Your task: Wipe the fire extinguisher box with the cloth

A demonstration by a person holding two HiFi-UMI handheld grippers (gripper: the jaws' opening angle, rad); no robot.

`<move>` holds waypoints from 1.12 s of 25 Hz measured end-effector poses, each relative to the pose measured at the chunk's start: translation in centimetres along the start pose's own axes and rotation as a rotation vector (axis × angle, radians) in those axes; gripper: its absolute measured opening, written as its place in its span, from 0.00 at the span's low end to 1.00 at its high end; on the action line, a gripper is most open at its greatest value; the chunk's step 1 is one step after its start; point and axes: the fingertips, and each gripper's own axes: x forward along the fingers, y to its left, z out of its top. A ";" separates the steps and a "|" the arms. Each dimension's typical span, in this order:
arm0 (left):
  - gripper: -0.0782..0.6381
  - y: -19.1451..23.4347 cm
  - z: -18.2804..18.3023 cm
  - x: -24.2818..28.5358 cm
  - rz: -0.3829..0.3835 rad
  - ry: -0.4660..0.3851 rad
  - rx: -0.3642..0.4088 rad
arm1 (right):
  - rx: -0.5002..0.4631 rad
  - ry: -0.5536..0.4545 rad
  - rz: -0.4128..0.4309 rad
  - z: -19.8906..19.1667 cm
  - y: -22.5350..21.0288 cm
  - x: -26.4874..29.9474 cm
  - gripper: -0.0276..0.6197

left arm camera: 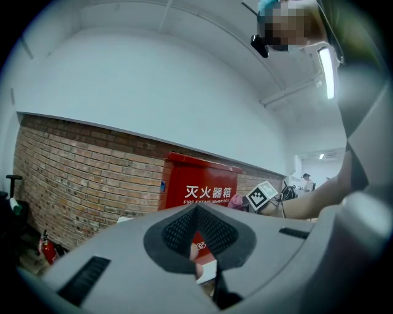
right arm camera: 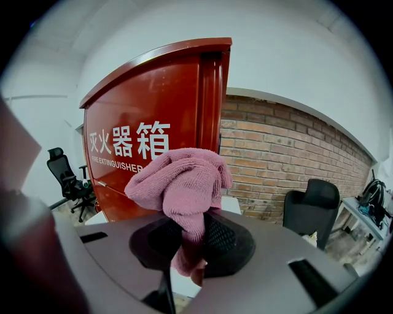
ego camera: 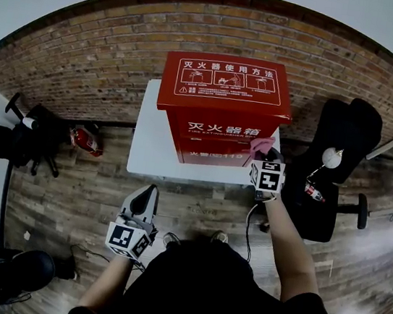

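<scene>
Clamping a pink cloth, the right gripper jaws sit beside the fire extinguisher box; left gripper jaws closed, empty.

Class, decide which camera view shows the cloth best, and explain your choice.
The right gripper view: the cloth fills its centre, clamped in the right gripper before the box. The head view shows only a small pink bit at the box's right front; the left gripper view, a tiny far pink patch.
</scene>
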 end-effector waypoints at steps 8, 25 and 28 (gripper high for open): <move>0.14 0.2 -0.1 0.0 0.000 0.010 0.001 | 0.005 0.007 -0.003 -0.8 0.1 0.5 0.16; 0.14 0.9 -0.1 -0.1 0.016 0.010 0.021 | 0.020 0.046 -0.010 -3.2 0.0 1.6 0.16; 0.14 1.0 -0.1 -0.2 0.020 0.010 0.018 | 0.023 0.067 -0.013 -4.2 -0.2 1.9 0.16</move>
